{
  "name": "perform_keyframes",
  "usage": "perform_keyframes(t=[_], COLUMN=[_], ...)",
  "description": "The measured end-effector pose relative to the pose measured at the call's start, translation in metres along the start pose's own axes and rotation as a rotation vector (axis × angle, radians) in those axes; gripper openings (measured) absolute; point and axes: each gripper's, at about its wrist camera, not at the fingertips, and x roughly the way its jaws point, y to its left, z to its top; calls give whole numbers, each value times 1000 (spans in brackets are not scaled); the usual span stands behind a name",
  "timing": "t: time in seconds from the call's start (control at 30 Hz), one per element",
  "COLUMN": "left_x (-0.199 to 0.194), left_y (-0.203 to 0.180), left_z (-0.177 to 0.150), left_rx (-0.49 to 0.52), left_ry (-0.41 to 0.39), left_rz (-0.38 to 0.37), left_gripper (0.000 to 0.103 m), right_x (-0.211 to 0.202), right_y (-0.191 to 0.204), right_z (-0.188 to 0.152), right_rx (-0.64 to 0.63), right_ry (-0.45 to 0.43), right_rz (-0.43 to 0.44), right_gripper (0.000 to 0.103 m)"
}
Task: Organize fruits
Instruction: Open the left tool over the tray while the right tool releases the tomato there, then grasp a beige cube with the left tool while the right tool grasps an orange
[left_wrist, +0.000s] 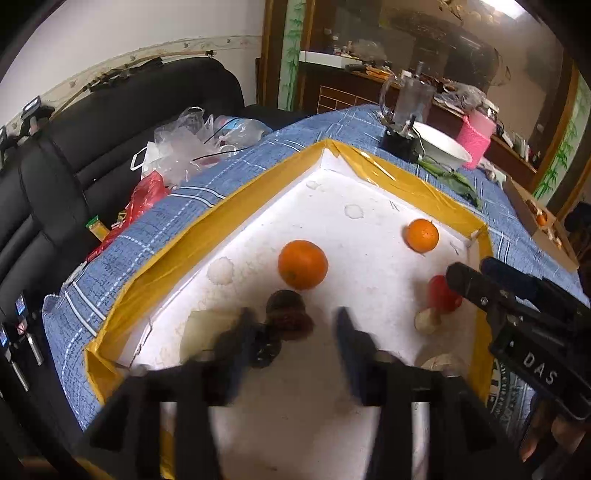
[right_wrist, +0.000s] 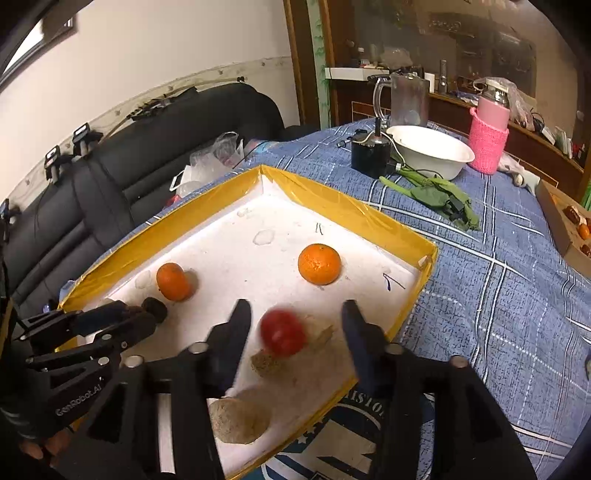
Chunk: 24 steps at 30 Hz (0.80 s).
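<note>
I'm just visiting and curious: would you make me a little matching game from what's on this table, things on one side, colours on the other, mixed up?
Things:
1. bowl
2. round fruit between the right gripper fingers
3. knitted sleeve on the bottle
4. tray rim

Colours:
A. pink
B. yellow
C. white
D. red

Pairs: 1-C, 2-D, 3-A, 4-B
</note>
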Motion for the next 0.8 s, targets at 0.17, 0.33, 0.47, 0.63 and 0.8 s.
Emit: perform_keyframes(t=[0.17, 0.33, 0.47, 0.63, 0.8], left_x=[-18, -31, -36, -39, -30], left_y=[11, 9, -28, -103, -181], left_z=[2, 2, -2, -13, -25], left_rx=[-61, -130, -55, 131, 277], left_ry=[-75, -123, -130, -135, -102], left_rz=[35, 46, -15, -110, -202], left_gripper=[76, 85, 86, 87, 87], right_x=[-21, -60, -98, -143, -153], right_y=[-13, -56, -109, -193, -272], right_z=[-3, -23, -55, -104, -139], right_rx=[11, 114, 210, 354, 440], right_ry=[-45, -104, -135, -127, -30], right_rz=[-28, -87, -178, -352, -508], right_gripper=[65, 79, 80, 80, 72])
